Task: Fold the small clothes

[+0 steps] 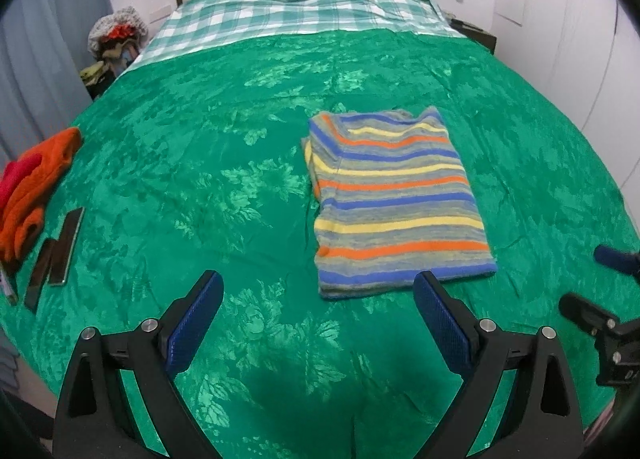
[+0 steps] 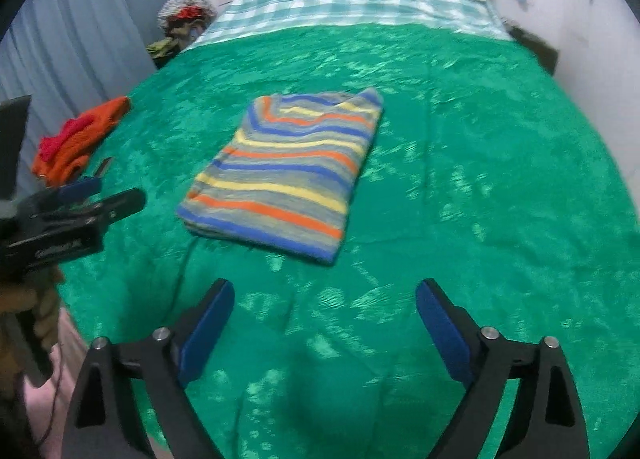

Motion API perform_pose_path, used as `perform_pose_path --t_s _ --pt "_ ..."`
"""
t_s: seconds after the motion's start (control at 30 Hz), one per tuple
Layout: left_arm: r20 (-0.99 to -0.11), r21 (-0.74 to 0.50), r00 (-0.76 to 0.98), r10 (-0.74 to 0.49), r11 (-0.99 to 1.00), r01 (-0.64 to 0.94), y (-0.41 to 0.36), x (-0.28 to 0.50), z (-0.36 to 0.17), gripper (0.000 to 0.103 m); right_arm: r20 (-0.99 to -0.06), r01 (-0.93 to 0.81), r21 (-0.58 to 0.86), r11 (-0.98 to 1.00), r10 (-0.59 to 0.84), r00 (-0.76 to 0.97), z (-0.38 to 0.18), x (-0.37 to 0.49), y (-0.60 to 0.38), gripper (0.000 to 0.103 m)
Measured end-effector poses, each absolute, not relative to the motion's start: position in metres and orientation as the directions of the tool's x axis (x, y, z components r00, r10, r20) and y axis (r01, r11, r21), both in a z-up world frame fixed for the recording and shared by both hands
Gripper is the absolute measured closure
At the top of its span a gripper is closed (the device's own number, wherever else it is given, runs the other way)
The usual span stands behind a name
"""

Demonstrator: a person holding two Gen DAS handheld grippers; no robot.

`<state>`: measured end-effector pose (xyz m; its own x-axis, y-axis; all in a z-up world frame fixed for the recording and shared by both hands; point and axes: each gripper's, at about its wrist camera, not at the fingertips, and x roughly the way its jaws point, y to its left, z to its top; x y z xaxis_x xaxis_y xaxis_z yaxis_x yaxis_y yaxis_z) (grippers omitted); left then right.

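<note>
Hovering low over the green bedspread [image 1: 200, 163]: left gripper [image 1: 318, 291] and right gripper [image 2: 325, 299], jaws spread wide (nothing held). Lying folded flat just beyond, mid-bed: striped sweater [image 1: 396, 195]. Sitting farther off at the left edge: orange clothes [image 1: 36, 187].

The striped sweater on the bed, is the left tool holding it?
No, the left tool is open above the green bedspread, apart from the striped sweater.

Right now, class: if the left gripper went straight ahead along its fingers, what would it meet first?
Probably the near hem of the striped top, or the green bedspread just before it; depth is unclear. The left gripper is open and empty.
</note>
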<state>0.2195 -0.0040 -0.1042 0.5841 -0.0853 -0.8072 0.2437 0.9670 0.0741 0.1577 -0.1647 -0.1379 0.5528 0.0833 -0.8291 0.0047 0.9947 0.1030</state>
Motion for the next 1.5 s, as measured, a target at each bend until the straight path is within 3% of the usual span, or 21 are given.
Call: perform_pose_path --t_s 0.3,0.7,0.83,1.0,1.1,1.23,1.33,1.37,1.43,1.47,1.5 --pt "-0.81 0.099 0.582 -0.07 0.962 0.254 -0.014 0.211 -0.104 0.006 -0.829 0.076 0.021 0.997 -0.025 0.559 -0.127 0.162 -0.168 0.002" --pt "-0.831 0.084 0.548 -0.09 0.955 0.284 -0.013 0.223 -0.117 0.006 -0.825 0.115 0.025 0.993 -0.045 0.563 -0.129 0.172 -0.179 0.001" --pt "-0.834 -0.107 0.505 -0.224 0.962 0.25 0.019 0.255 -0.125 0.006 -0.825 0.121 0.096 0.988 0.011 0.565 -0.14 0.182 -0.194 0.001" --pt "-0.794 -0.346 0.437 -0.422 0.905 0.245 0.037 0.319 -0.147 0.006 -0.776 0.102 0.324 0.94 0.203 0.597 -0.159 0.219 -0.221 0.001" --pt "-0.825 -0.347 0.378 -0.42 0.904 0.248 0.023 0.354 -0.175 0.006 -0.752 0.093 0.454 0.886 0.325 0.573 -0.181 0.26 -0.229 0.001" --pt "-0.854 -0.35 0.318 -0.411 0.908 0.233 0.009 0.383 -0.208 0.007 -0.763 0.102 0.503 0.858 0.386 0.518 -0.217 0.31 -0.224 0.003" --pt "-0.862 -0.332 0.315 -0.398 0.911 0.244 -0.001 0.39 -0.217 0.008 -0.769 0.102 0.525 0.845 0.42 0.482 -0.237 0.34 -0.218 0.014" --pt "-0.864 -0.327 0.316 -0.392 0.914 0.24 -0.004 0.391 -0.218 0.01 -0.776 0.108 0.518 0.848 0.413 0.477 -0.243 0.346 -0.216 0.021" --pt "-0.863 -0.334 0.311 -0.398 0.912 0.239 -0.009 0.393 -0.22 0.049 -0.785 0.071 0.491 0.868 0.406 0.468 -0.246 0.357 -0.205 0.049" --pt "-0.863 -0.352 0.289 -0.414 0.904 0.242 -0.015 0.393 -0.221 0.078 -0.798 0.053 0.47 0.881 0.398 0.453 -0.246 0.361 -0.198 0.071" --pt "-0.87 -0.324 0.303 -0.389 0.914 0.243 -0.021 0.391 -0.217 0.084 -0.824 0.041 0.406 0.913 0.347 0.448 -0.243 0.363 -0.188 0.072"
